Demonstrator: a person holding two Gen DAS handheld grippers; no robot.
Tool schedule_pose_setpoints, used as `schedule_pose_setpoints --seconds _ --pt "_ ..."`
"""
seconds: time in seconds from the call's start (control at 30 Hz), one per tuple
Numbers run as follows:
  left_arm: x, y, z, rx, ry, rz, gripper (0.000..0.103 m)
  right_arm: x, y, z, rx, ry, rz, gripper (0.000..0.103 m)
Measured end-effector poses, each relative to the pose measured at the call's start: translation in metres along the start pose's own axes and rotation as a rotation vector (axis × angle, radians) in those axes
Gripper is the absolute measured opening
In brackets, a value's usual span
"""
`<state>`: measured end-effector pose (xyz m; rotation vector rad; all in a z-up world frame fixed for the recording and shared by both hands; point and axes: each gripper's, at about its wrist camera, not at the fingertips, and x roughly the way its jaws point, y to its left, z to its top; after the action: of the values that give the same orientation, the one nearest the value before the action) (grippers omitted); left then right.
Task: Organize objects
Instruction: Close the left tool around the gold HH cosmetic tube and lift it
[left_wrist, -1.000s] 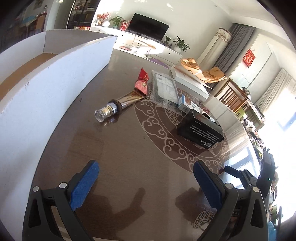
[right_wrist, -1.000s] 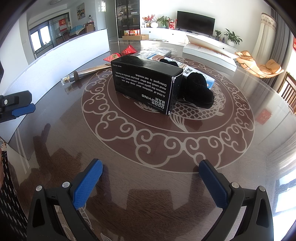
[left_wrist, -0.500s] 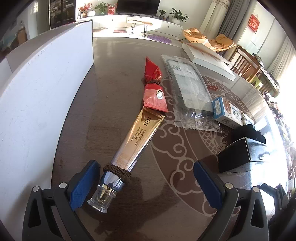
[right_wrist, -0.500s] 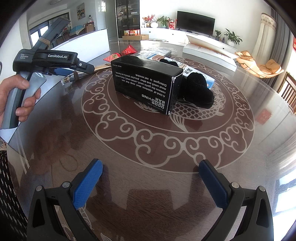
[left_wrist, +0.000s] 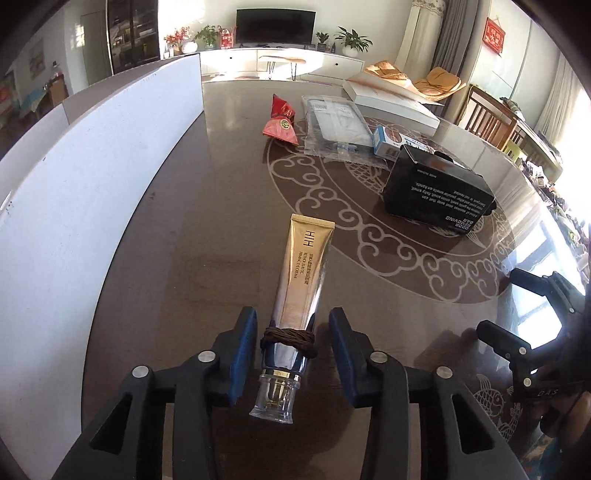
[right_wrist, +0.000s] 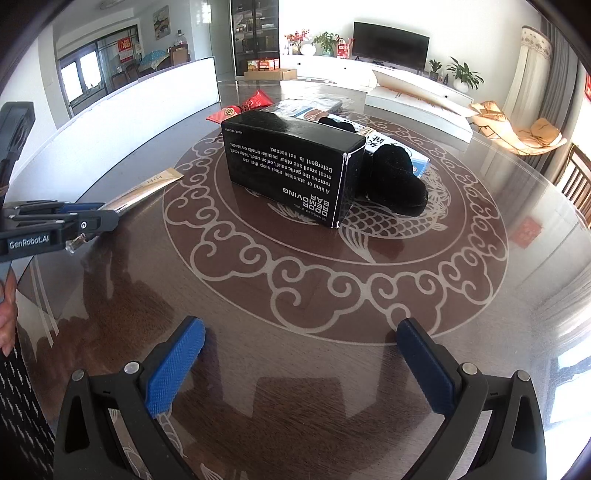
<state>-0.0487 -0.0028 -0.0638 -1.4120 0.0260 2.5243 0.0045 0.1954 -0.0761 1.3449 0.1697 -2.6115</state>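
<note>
underfoot, so to speak, lay a round dark wooden table (right_wrist: 295, 369) under glossy glass, with a pale ring of cloud scrolls and a fish motif in its middle; sun glared off the glass on the right side. around it was a living room: a dark tv (left_wrist: 275, 23) on a long white cabinet with potted plants, grey curtains, wooden chairs, a red hanging on the wall. a white box wall (left_wrist: 92, 177) ran along the table's left side. the left gripper (left_wrist: 291, 354) had its blue pads (left_wrist: 242, 354) drawn in around the neck end of a gold tube (left_wrist: 301, 280), close on both sides, though a thin gap showed at each pad and i could not tell whether they pressed it; a brown cord was wound round the tube by its clear cap, and its gold face read "hih" with smaller print too fine to read. the right gripper (right_wrist: 299, 369) was wide open, low over bare table, holding nothing. ahead of it stood a black box (right_wrist: 291, 166) printed upside down: "odor removing bar", "stainless steel", "a kind of stainless steel soap that can remove the garlic smell". a black pouch (right_wrist: 395, 184) sat against the box's right. beyond were a red packet (left_wrist: 279, 122), a clear bag (left_wrist: 336, 125) and a blue carton (left_wrist: 391, 140). the left tool's side read "genrobot.ai".
</note>
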Motion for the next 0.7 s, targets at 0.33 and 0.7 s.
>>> schedule_pose_setpoints --seconds 0.33,0.7 --pt "0.014 -0.016 -0.004 0.064 -0.010 0.100 0.099 0.000 -0.001 0.000 0.001 0.000 0.001 0.103" --pt "0.014 -0.011 -0.006 0.048 -0.019 0.101 0.103 -0.015 0.008 0.038 -0.192 0.005 -0.015 0.099"
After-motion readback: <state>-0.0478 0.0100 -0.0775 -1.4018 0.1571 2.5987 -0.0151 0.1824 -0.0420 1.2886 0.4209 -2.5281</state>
